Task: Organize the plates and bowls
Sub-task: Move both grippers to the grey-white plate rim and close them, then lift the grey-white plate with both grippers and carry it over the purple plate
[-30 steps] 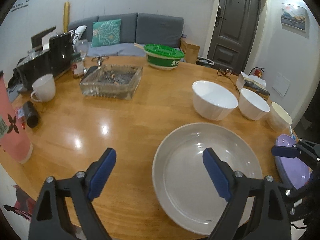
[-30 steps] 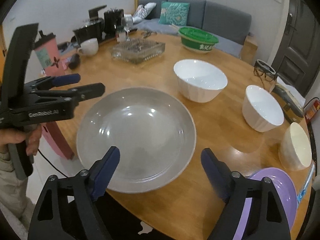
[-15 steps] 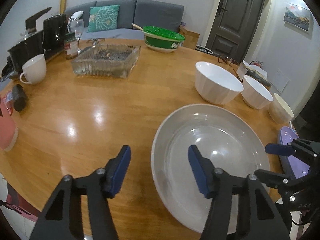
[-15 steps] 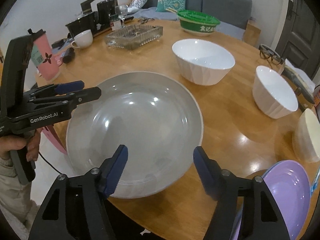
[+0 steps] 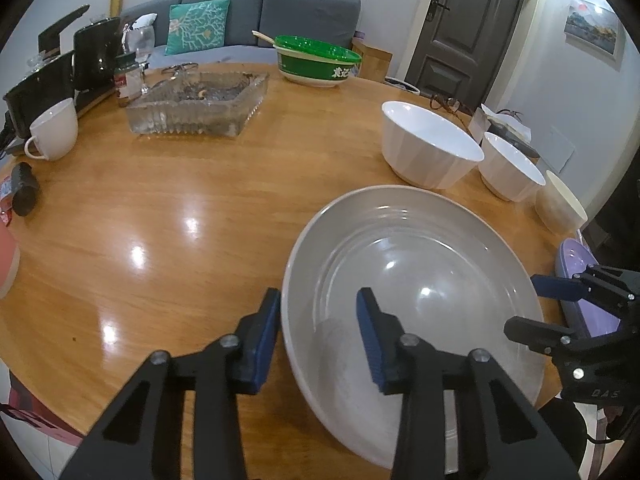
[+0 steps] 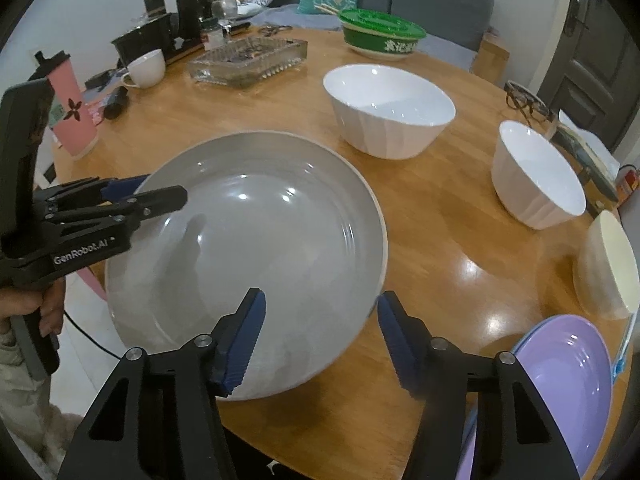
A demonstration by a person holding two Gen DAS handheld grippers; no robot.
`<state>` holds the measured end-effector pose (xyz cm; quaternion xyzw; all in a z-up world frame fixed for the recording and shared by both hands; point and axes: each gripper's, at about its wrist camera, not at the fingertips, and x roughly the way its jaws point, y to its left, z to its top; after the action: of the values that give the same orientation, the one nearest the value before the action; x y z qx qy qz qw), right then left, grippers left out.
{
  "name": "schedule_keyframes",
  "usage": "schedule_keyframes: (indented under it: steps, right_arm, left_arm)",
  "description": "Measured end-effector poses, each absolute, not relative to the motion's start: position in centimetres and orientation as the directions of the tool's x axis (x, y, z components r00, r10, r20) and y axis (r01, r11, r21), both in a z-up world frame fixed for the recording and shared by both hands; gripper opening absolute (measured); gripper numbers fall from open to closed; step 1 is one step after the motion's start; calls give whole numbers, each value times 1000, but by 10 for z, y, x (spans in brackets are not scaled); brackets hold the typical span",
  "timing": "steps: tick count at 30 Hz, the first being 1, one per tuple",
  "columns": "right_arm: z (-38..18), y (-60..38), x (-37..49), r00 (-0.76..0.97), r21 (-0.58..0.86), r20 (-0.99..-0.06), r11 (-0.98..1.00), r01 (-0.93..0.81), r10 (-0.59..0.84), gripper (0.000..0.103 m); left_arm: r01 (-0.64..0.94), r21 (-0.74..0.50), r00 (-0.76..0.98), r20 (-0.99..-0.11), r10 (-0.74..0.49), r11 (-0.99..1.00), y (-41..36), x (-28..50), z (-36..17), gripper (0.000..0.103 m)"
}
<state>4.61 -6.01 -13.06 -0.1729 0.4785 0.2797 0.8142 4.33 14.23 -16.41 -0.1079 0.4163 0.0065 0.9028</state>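
A large grey plate (image 5: 416,304) lies at the near edge of the round wooden table (image 5: 180,208); it also shows in the right wrist view (image 6: 256,248). My left gripper (image 5: 318,332) straddles the plate's left rim, jaws partly closed with a gap. My right gripper (image 6: 320,340) straddles the plate's right rim, still open. Beyond stand a large white bowl (image 6: 388,110), a smaller white bowl (image 6: 536,176), a cream bowl (image 6: 608,260) on its side and a purple plate (image 6: 568,384).
A glass ashtray (image 5: 200,100), a green lidded bowl (image 5: 316,60), a white mug (image 5: 54,128), a black kettle set (image 5: 60,68) and a pink tumbler (image 6: 70,108) stand at the far and left parts of the table. Glasses (image 6: 528,100) lie at the right.
Both grippers have moved in onto the grey plate's rims and their jaws have narrowed. The plate has not visibly moved.
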Motion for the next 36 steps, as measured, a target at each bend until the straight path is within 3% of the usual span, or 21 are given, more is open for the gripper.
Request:
schedule_keyframes:
  steps: [4,6,9,36]
  right_arm:
    - [-137,-61,48,378,-18,-885,789,-615,274,48]
    - [-141,-60,49,366,-17,-891,786,-618,269,40]
    - [-143,-58,50,363,-24,-895,785,-619,259,37]
    - [-140,-59,47,353,-24,-903,792,-610,245,38]
  left_arm:
    - [-106,-184,648,-758,-73,977,142,45,-167,29]
    - [-111,-183,649,-758,-68,977,142,45,-168,26]
    - [-113,-182,649,-758,-66,977,143,45,-168,24]
    - [-110,-159,648,-760,-51,981,140,42,-166,23]
